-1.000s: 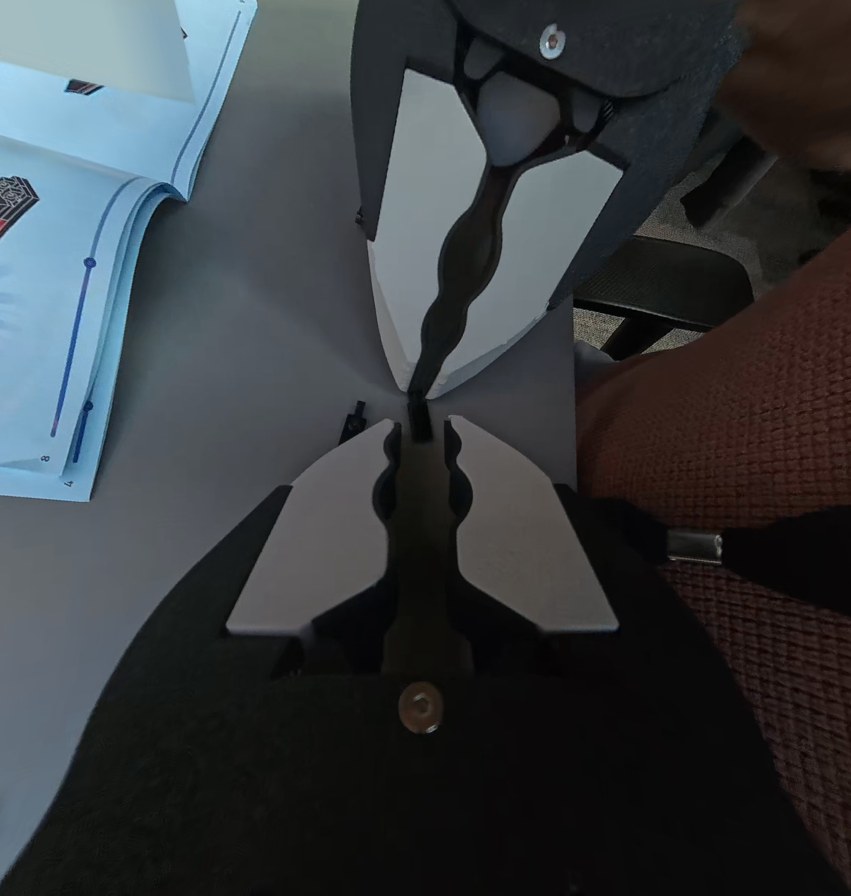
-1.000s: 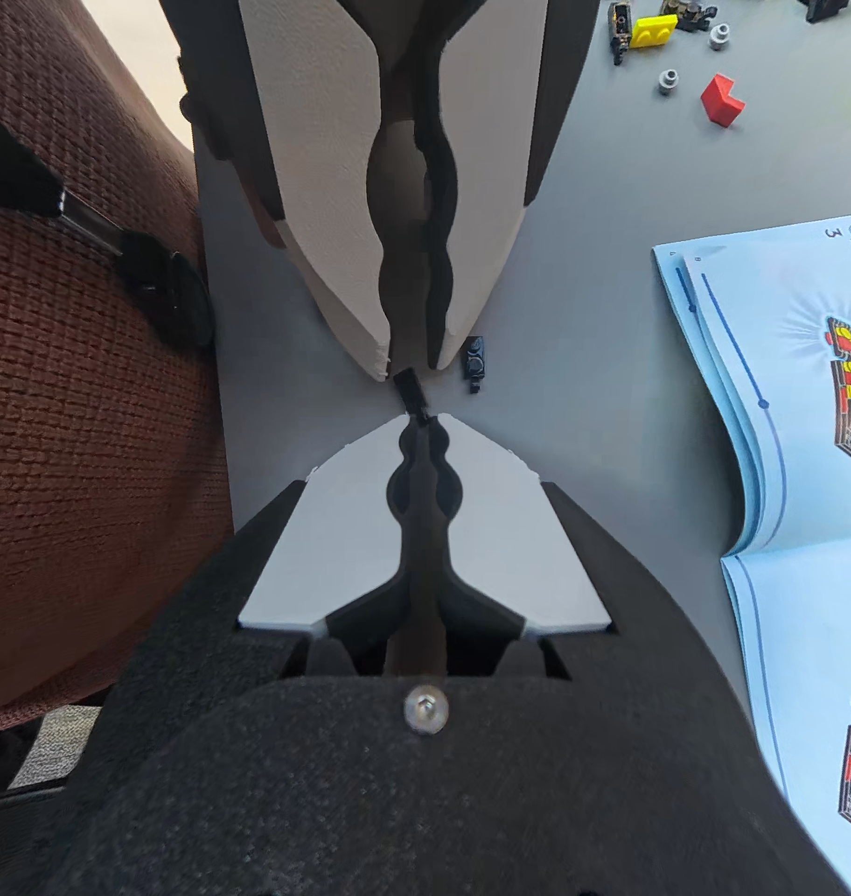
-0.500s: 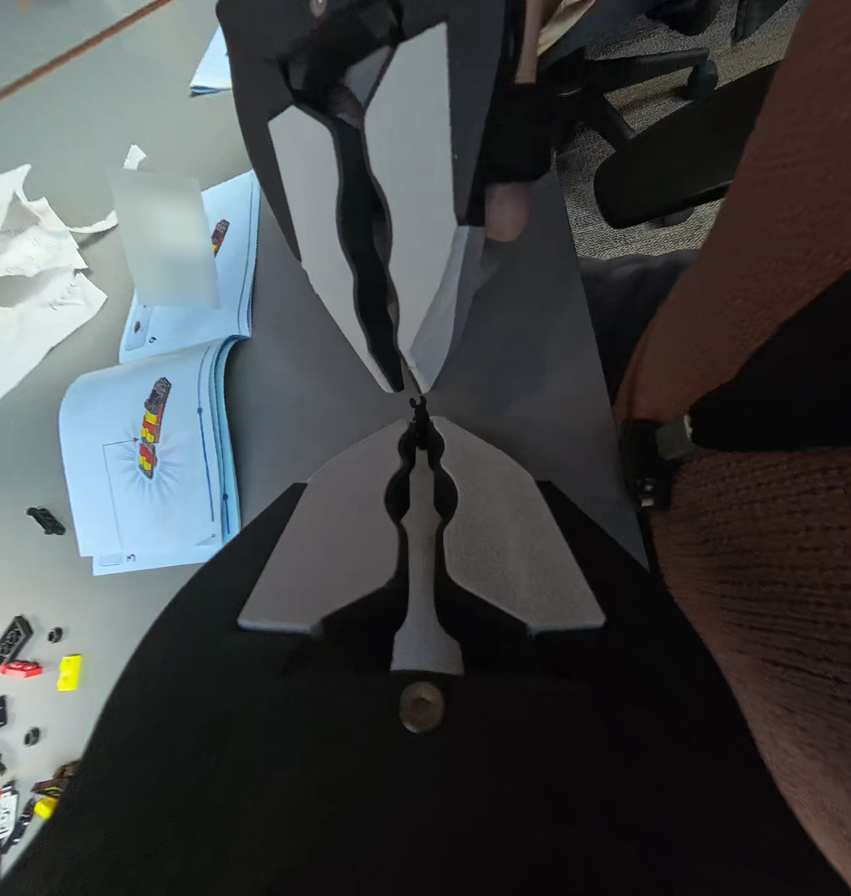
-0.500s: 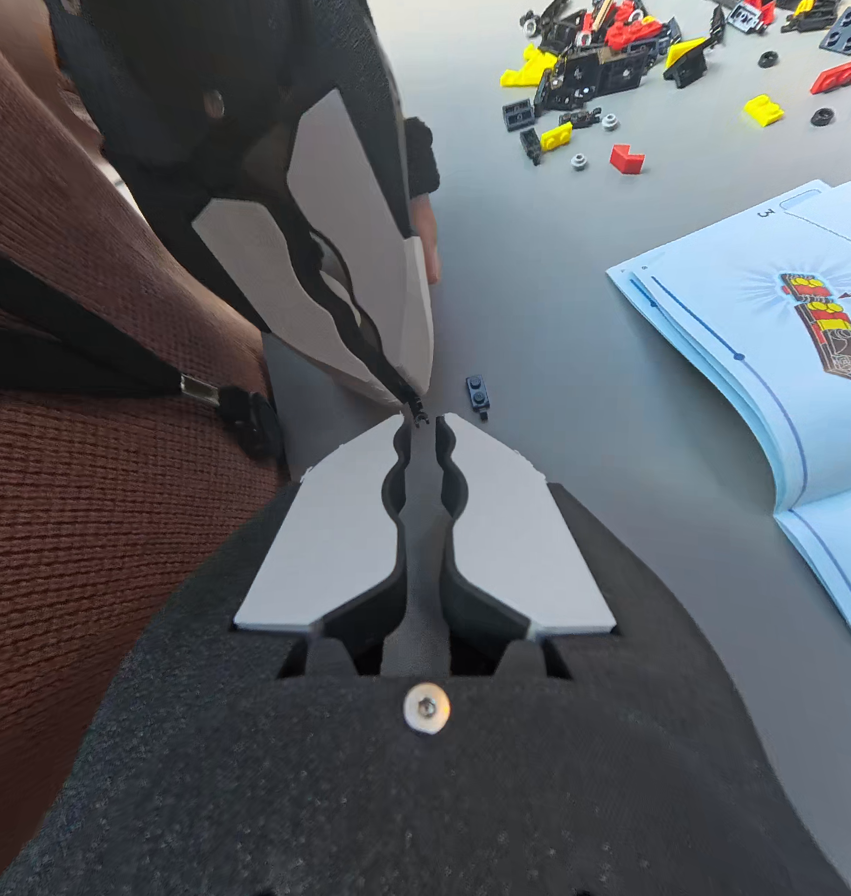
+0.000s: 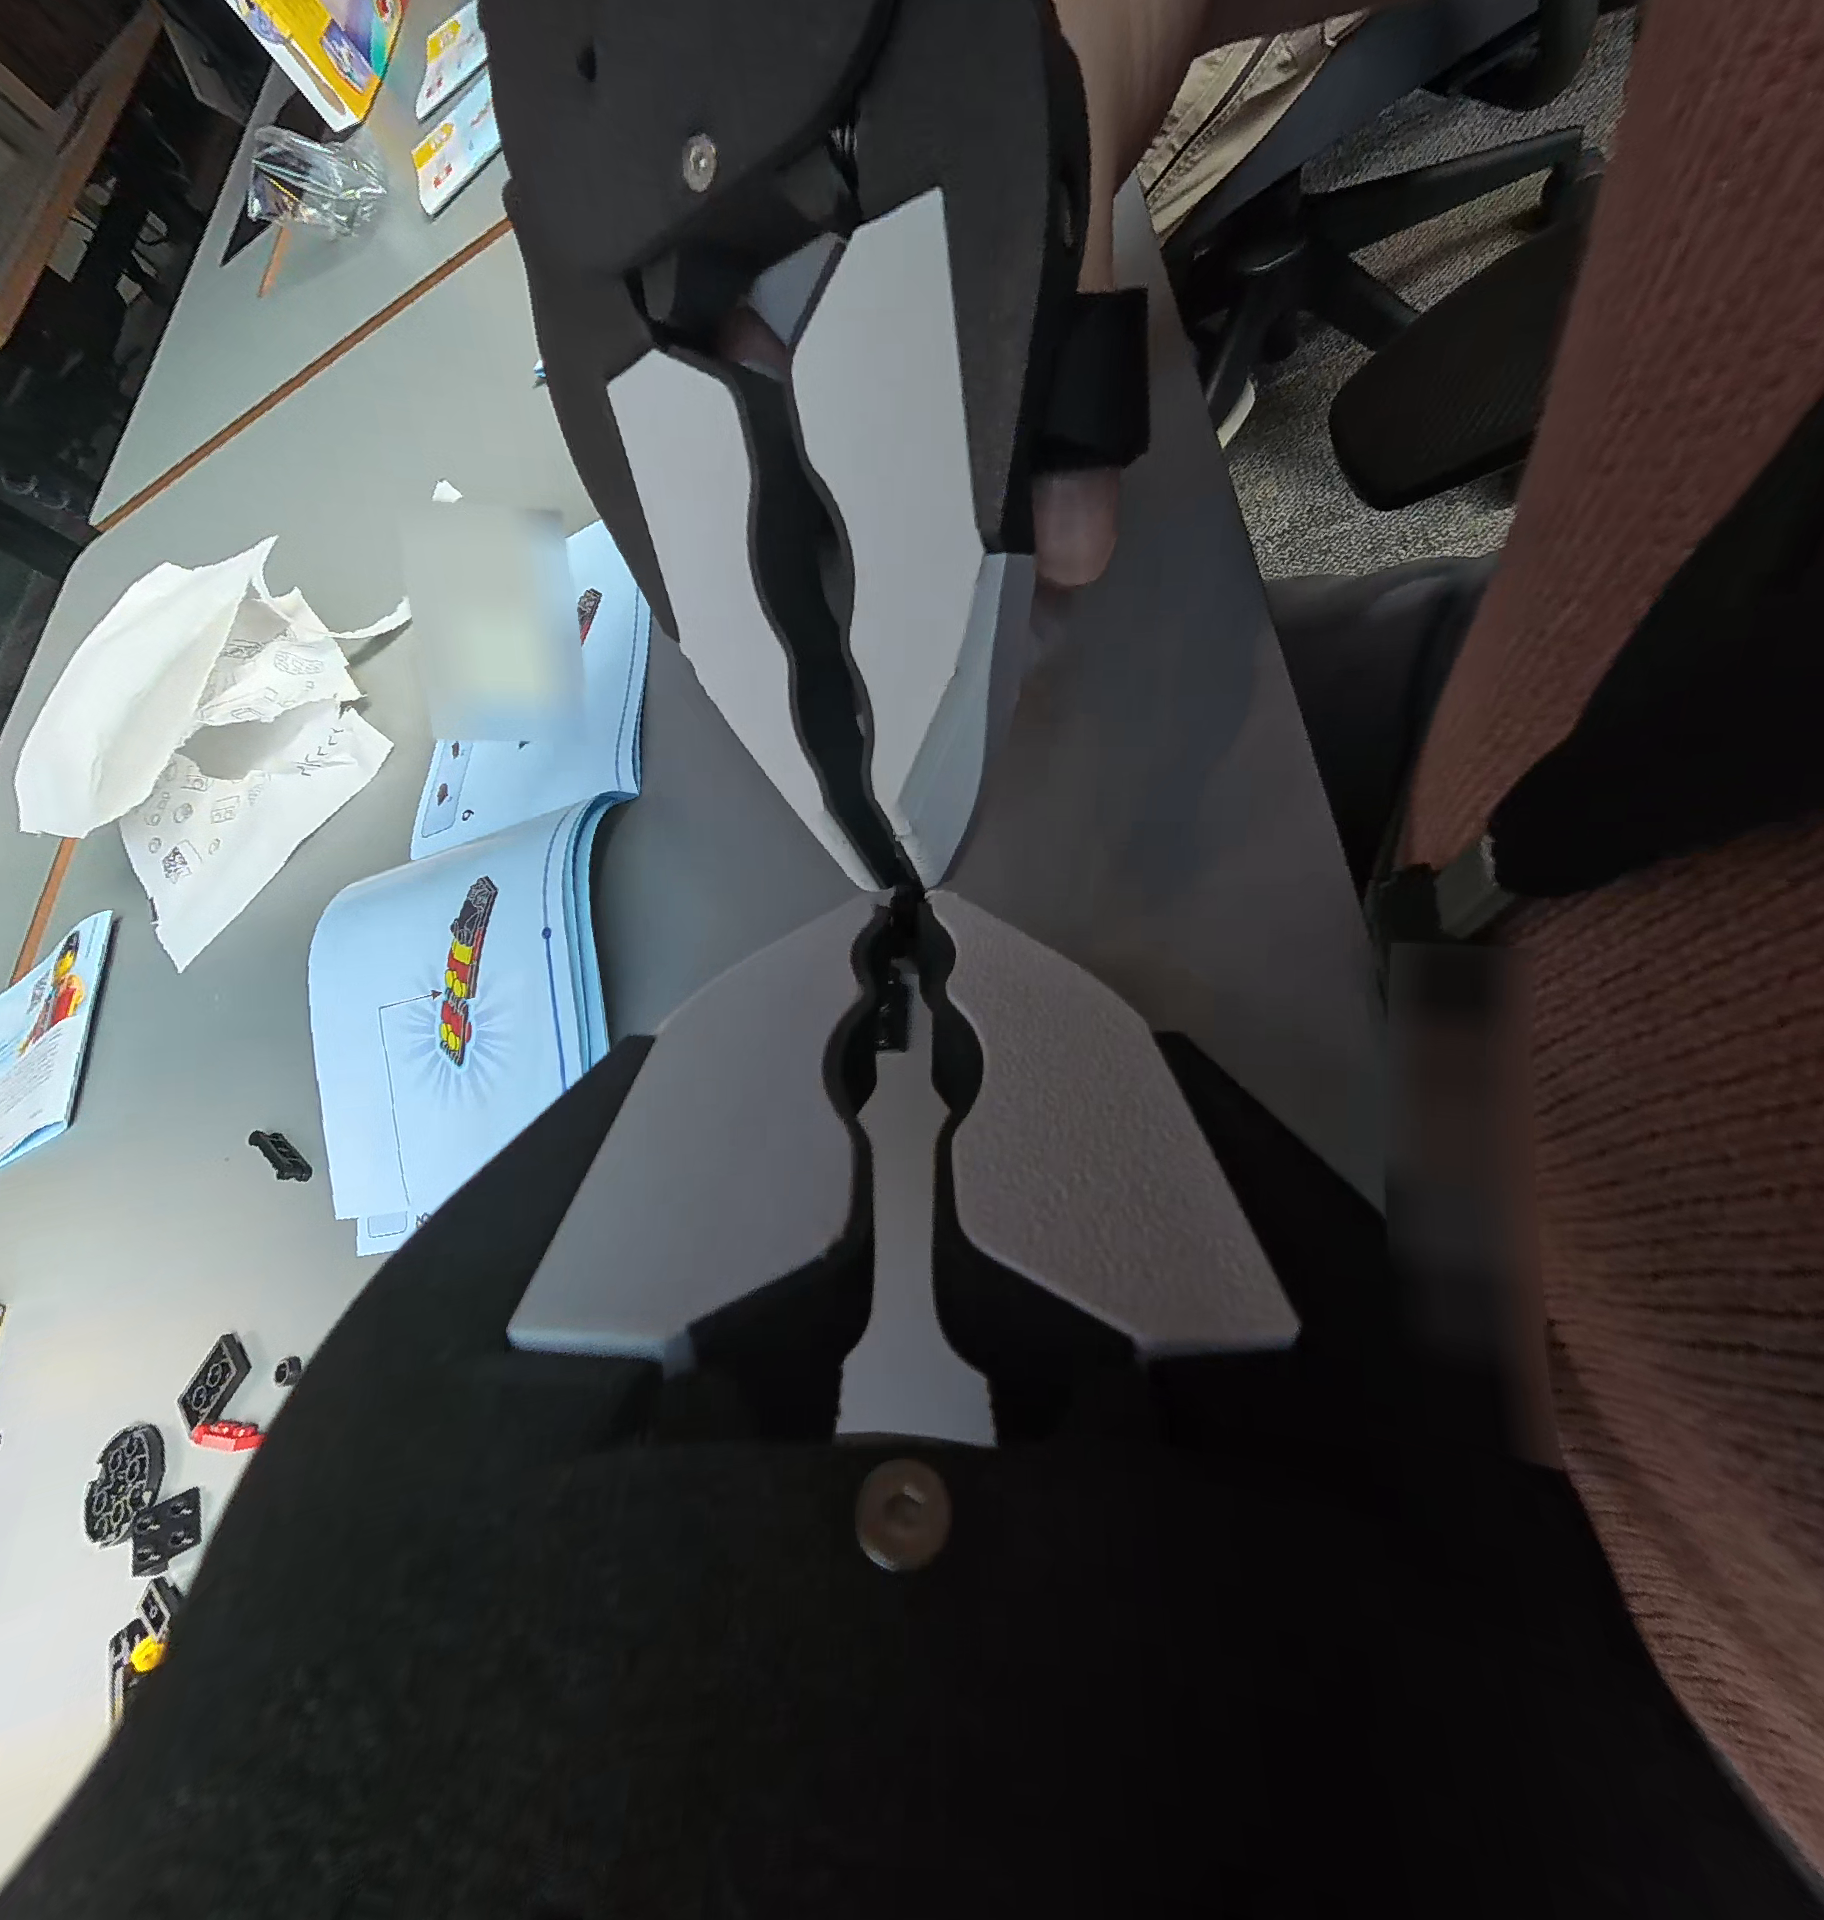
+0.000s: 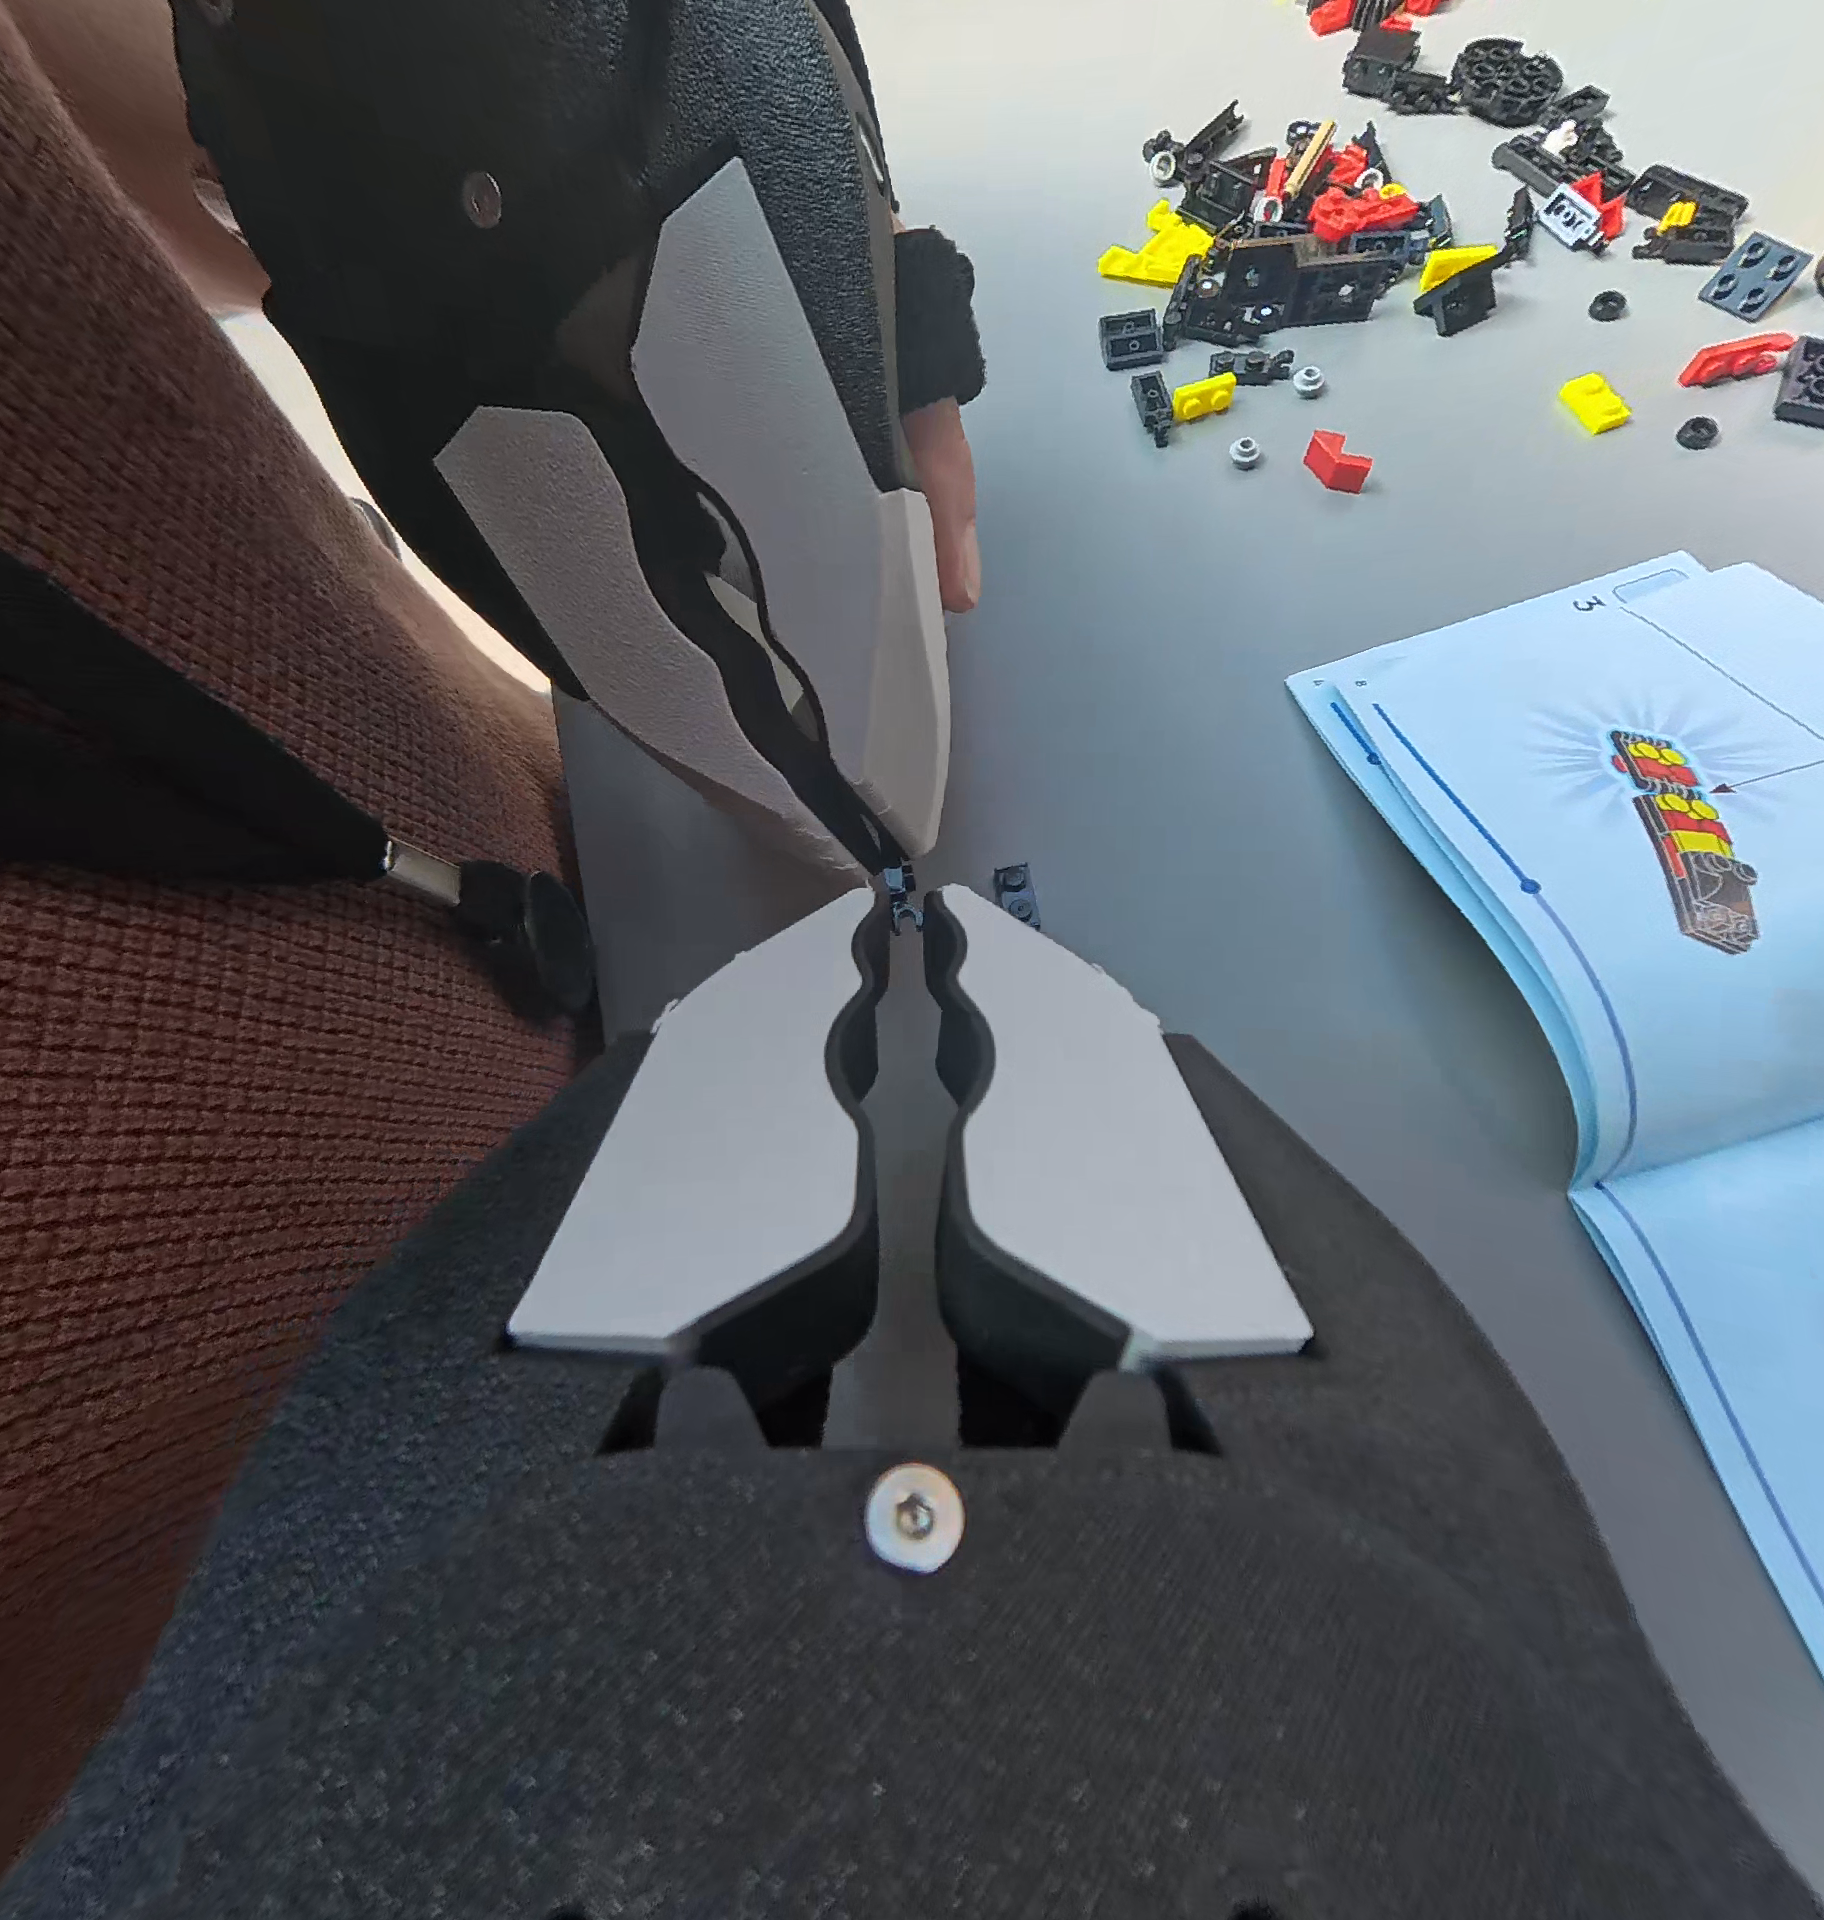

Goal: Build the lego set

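A tiny black clip piece (image 6: pixel 903 906) hangs in the air between the two grippers, above the grey table (image 6: pixel 1199 727). My left gripper (image 5: pixel 903 916) is shut on one end of it; in the right wrist view this gripper (image 6: pixel 887 862) comes down from above. My right gripper (image 6: pixel 903 909) has its tips pinched closely on the other end; in the left wrist view it (image 5: pixel 892 881) points down from the top. In that view the piece (image 5: pixel 900 906) is a dark speck where the tips meet. A small dark plate (image 6: pixel 1017 894) lies on the table just beyond.
An open blue instruction booklet (image 6: pixel 1666 883) lies beside the grippers and also shows in the left wrist view (image 5: pixel 472 987). A pile of black, red and yellow bricks (image 6: pixel 1303 239) is at the far side. Torn white paper (image 5: pixel 191 707) lies past the booklet. A brown sleeve (image 6: pixel 160 935) and the table edge are close by.
One second ago my right gripper held the piece and the left was open around it. The left closed on it, the right loosened, then narrowed again. Both grippers rose off the table.
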